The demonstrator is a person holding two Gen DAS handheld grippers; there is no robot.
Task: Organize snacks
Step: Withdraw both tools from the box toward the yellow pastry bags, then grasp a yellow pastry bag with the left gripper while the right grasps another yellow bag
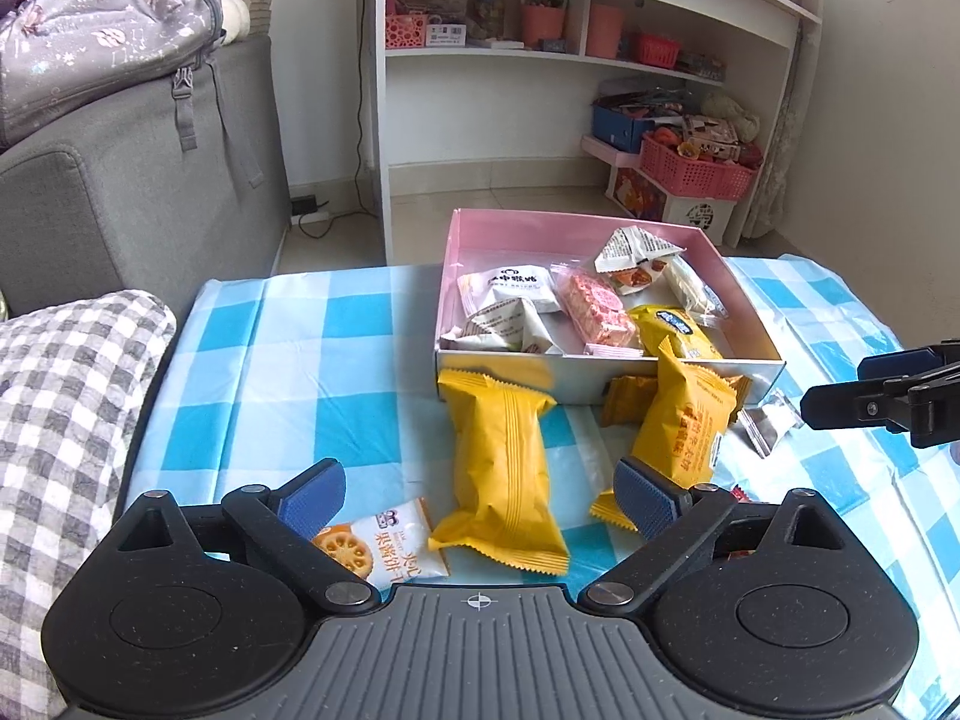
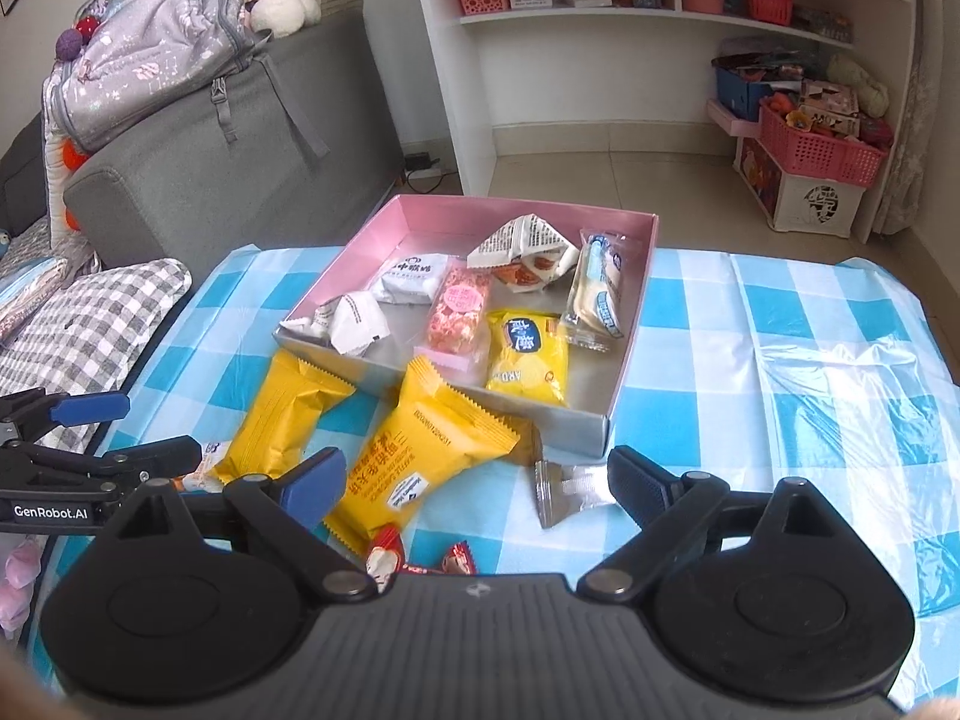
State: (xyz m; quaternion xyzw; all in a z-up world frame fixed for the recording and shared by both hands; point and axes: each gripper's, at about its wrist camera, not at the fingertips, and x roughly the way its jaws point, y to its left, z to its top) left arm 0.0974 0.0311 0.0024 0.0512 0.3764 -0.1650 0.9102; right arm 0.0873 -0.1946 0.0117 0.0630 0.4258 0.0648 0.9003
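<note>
On my bench with its blue-and-white checked cloth (image 2: pixel 720 312), the shallow pink-walled cardboard box (image 2: pixel 528 210) sits toward the far edge, half filled. The long plain yellow foil snack packet (image 1: pixel 501 468) lies loose before its near wall. My left claw (image 1: pixel 480 501) and right claw (image 2: pixel 477 483) both gape, released and empty. I'd straddle that packet's narrow middle, then squeeze gently.

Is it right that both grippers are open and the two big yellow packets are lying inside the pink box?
Not quite. Both the left gripper and right gripper are open, but the two big yellow packets lie on the checked cloth outside the pink box, as the right wrist view shows.
</note>
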